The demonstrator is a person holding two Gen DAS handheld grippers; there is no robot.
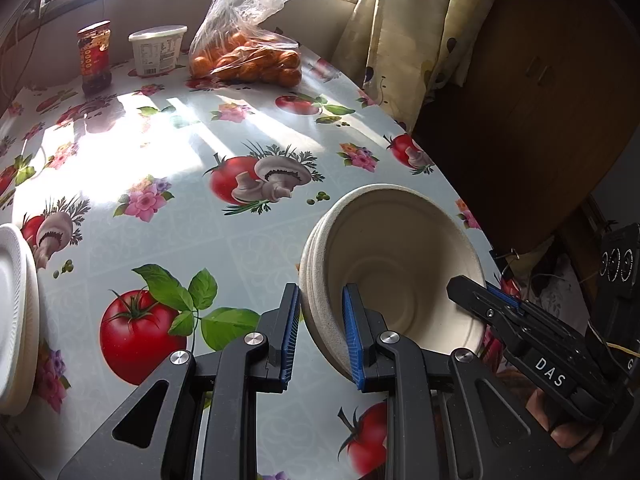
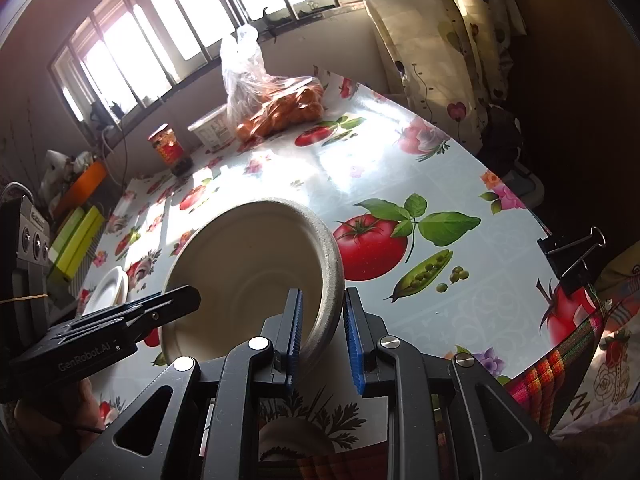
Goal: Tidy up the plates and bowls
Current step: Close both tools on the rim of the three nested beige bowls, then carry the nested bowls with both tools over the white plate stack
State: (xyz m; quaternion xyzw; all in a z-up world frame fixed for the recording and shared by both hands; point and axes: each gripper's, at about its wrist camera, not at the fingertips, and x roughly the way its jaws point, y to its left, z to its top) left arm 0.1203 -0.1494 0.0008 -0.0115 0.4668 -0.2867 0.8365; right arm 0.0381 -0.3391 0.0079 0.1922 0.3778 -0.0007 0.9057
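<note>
A stack of beige paper bowls (image 1: 400, 256) is tilted up over the flowery tablecloth, near the table's right edge. My left gripper (image 1: 321, 292) is shut on the stack's near-left rim, one blue pad outside and one inside. In the right wrist view the same bowls (image 2: 248, 264) fill the middle. My right gripper (image 2: 323, 294) is shut on their right rim, which fills the gap between its pads. The right gripper's finger (image 1: 476, 298) shows at the bowls' far side, and the left gripper's finger (image 2: 176, 300) at the bowls' left. White plates (image 1: 12, 320) lie stacked at the table's left.
At the far end stand a bag of oranges (image 1: 248, 60), a white tub (image 1: 158, 50) and a red jar (image 1: 95, 56). A curtain (image 1: 404, 32) hangs beyond the table's right edge. A binder clip (image 2: 572, 252) grips the cloth edge. Green boxes (image 2: 76, 240) lie off the table.
</note>
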